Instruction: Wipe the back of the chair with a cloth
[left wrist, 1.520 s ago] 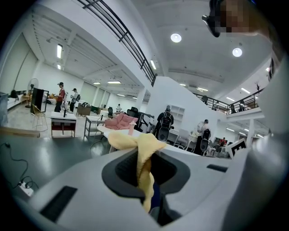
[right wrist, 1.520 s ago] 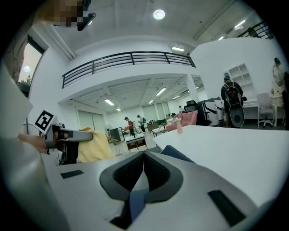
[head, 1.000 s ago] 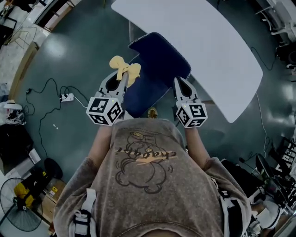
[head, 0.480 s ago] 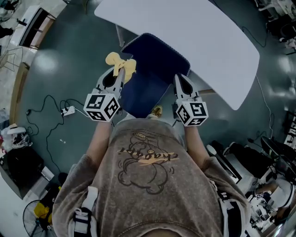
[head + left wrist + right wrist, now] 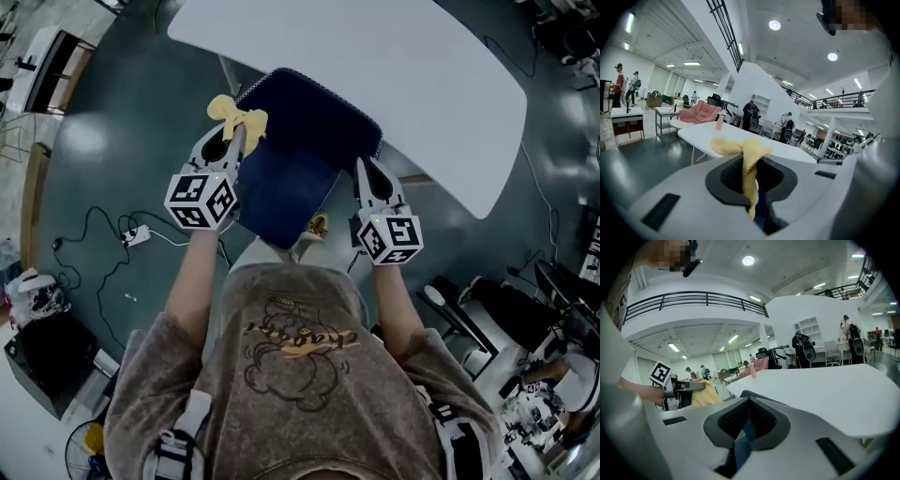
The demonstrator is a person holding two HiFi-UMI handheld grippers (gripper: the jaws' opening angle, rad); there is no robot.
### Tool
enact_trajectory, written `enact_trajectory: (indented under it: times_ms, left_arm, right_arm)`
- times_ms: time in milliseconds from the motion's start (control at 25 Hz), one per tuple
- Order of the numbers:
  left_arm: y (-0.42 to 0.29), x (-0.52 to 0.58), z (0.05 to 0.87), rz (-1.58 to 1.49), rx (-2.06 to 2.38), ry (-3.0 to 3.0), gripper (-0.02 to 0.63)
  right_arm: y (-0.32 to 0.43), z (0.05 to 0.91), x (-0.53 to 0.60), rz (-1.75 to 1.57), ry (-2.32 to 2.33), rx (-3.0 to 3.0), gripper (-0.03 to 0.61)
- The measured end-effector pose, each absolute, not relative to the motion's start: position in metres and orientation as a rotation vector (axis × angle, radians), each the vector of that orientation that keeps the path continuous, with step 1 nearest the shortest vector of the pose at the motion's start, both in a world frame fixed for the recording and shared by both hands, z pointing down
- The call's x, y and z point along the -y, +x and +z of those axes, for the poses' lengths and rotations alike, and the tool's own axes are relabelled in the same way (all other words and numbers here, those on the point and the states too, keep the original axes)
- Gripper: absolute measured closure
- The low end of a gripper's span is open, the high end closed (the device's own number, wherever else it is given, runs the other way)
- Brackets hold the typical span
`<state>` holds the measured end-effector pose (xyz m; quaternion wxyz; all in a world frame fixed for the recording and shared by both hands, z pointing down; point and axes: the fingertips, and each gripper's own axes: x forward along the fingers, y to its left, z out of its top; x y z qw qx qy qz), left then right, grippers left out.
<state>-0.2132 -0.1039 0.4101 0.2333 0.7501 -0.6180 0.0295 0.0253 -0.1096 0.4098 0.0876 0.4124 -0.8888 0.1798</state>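
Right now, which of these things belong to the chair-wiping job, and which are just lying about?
Part of the job:
- yellow cloth, pinched in the left gripper
- blue chair
- right gripper, at the chair's right edge

Just lying about:
- white table
- power strip and cables
- pink bottle on the table

A dark blue padded chair (image 5: 302,155) stands right in front of the person, its far end reaching under the near edge of a large white table (image 5: 412,75). The left gripper (image 5: 235,142) is at the chair's left side, with a yellow cloth (image 5: 235,115) between its jaws and bunching out past their tips. The right gripper (image 5: 363,165), jaws together, is at the chair's right side. A white power strip (image 5: 136,234) lies on the floor to the left, well apart from the chair.
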Motion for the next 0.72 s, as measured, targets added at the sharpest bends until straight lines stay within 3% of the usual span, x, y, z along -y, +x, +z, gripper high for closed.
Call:
enact_trajectory:
  times_ms: [720]
  left_arm:
    - [-0.208, 0.216, 0.521, 0.296, 1.594, 2.123, 0.568]
  right_arm:
    - [0.034, 0.427, 0.106, 0.56, 1.289, 2.6, 0.551]
